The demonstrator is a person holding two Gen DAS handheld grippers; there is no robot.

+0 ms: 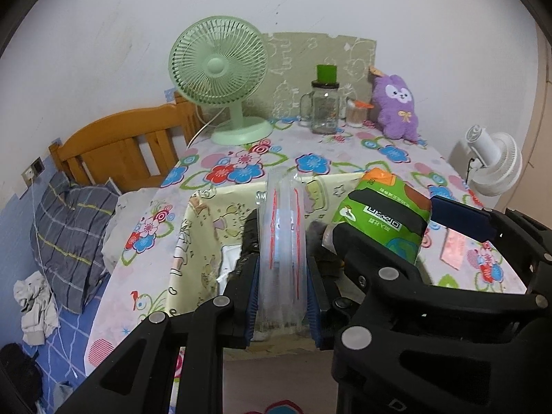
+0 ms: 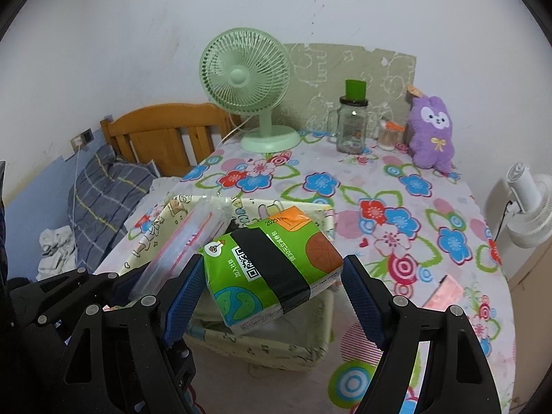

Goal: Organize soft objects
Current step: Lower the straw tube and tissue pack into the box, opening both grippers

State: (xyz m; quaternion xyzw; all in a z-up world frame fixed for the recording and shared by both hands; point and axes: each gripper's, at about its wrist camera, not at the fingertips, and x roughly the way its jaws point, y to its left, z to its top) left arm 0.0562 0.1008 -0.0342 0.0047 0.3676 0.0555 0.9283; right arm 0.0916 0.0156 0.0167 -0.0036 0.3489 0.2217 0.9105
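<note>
My left gripper (image 1: 283,296) is shut on a clear plastic pack with red stripes (image 1: 283,241), held upright over the cream fabric basket (image 1: 193,241). My right gripper (image 2: 272,293) is shut on a green tissue pack (image 2: 272,269) and holds it tilted above the same basket (image 2: 276,348). The tissue pack also shows in the left wrist view (image 1: 383,217), beside the right gripper's black frame. The clear pack shows in the right wrist view (image 2: 186,241), left of the tissue pack. Dark and white things lie inside the basket. A purple plush toy (image 2: 431,134) sits at the table's far right.
The flowered tablecloth (image 2: 396,207) covers the table. A green fan (image 2: 248,79), a glass jar with a green lid (image 2: 352,120) and a small cup stand at the back. A pink card (image 2: 445,293) lies at right. A bed with a pillow (image 1: 72,234) is at left, a white fan (image 2: 528,207) at right.
</note>
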